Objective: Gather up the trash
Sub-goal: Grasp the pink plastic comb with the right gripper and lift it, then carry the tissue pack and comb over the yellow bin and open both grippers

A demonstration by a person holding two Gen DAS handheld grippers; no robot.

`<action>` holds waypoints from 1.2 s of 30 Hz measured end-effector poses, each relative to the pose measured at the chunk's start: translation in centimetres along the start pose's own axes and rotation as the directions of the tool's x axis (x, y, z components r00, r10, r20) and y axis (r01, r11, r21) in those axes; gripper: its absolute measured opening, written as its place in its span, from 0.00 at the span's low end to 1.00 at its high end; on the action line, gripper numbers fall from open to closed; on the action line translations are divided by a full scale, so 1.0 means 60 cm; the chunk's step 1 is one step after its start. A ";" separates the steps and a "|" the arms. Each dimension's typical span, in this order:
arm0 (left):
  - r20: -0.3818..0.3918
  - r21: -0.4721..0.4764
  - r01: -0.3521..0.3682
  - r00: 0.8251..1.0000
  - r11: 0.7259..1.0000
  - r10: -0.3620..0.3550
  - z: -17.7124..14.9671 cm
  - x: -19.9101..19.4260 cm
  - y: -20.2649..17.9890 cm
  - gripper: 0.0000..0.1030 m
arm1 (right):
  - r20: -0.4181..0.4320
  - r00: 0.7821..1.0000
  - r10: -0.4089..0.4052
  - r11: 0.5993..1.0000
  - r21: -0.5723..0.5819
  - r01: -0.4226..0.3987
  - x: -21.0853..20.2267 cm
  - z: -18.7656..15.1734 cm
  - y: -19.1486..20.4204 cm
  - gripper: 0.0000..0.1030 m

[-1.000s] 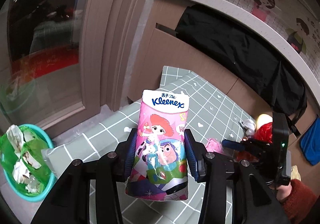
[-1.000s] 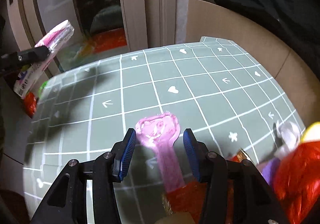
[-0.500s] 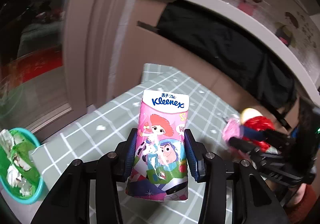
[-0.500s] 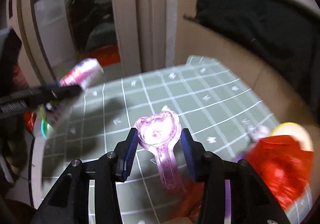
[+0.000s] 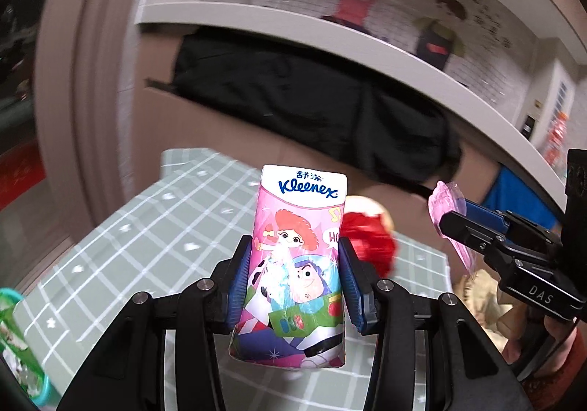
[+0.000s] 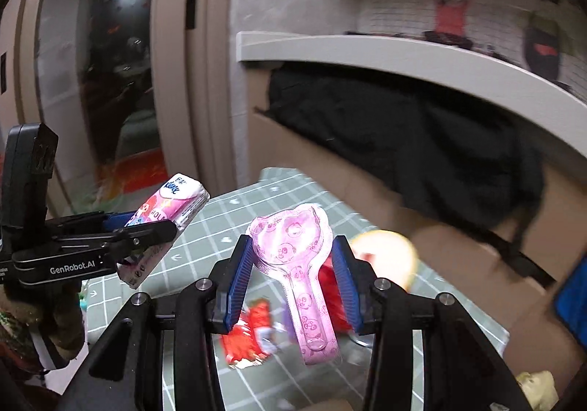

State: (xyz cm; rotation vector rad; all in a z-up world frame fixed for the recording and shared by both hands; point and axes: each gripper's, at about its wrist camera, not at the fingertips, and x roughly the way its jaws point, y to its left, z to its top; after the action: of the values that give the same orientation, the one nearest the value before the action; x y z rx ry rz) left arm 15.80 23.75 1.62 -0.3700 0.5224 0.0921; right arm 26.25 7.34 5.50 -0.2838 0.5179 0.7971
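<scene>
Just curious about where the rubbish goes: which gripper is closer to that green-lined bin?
Left. The left gripper, holding the tissue pack, hangs nearer the bin; the right gripper is on the far side.

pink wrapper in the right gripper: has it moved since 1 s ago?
Yes. The pink wrapper lay flat on the checked table a second ago; now it is lifted clear of it, clamped in the right gripper.

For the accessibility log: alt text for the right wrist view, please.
The right gripper holds a pink bear-shaped plastic wrapper above a green grid-patterned tablecloth. At left, the left gripper grips a pink Kleenex tissue pack.
</scene>
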 end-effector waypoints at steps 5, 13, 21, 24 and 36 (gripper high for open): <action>0.016 0.073 0.067 0.998 0.995 -0.068 0.005 0.012 -0.102 0.44 | 0.043 0.996 -0.079 0.995 0.062 0.076 -0.077 -0.025 -0.061 0.39; 0.021 0.196 0.206 0.977 0.959 -0.214 0.002 0.036 -0.287 0.44 | 0.105 0.956 -0.276 0.952 0.165 0.257 -0.209 -0.077 -0.173 0.39; -0.019 0.317 0.302 0.950 0.899 -0.313 -0.035 0.059 -0.465 0.44 | 0.106 0.895 -0.433 0.872 0.301 0.386 -0.323 -0.141 -0.285 0.40; -0.042 0.334 0.329 0.941 0.883 -0.334 -0.051 0.070 -0.511 0.44 | 0.097 0.875 -0.474 0.842 0.341 0.418 -0.355 -0.170 -0.318 0.40; -0.105 0.367 0.365 0.930 0.856 -0.352 -0.108 0.110 -0.592 0.44 | 0.061 0.847 -0.529 0.777 0.437 0.453 -0.408 -0.260 -0.388 0.40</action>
State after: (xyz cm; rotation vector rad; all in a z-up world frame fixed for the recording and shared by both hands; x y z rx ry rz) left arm 24.81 -11.73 4.50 -0.0811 0.4847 -0.3774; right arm 23.98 -29.77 6.83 0.0497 0.3980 0.1799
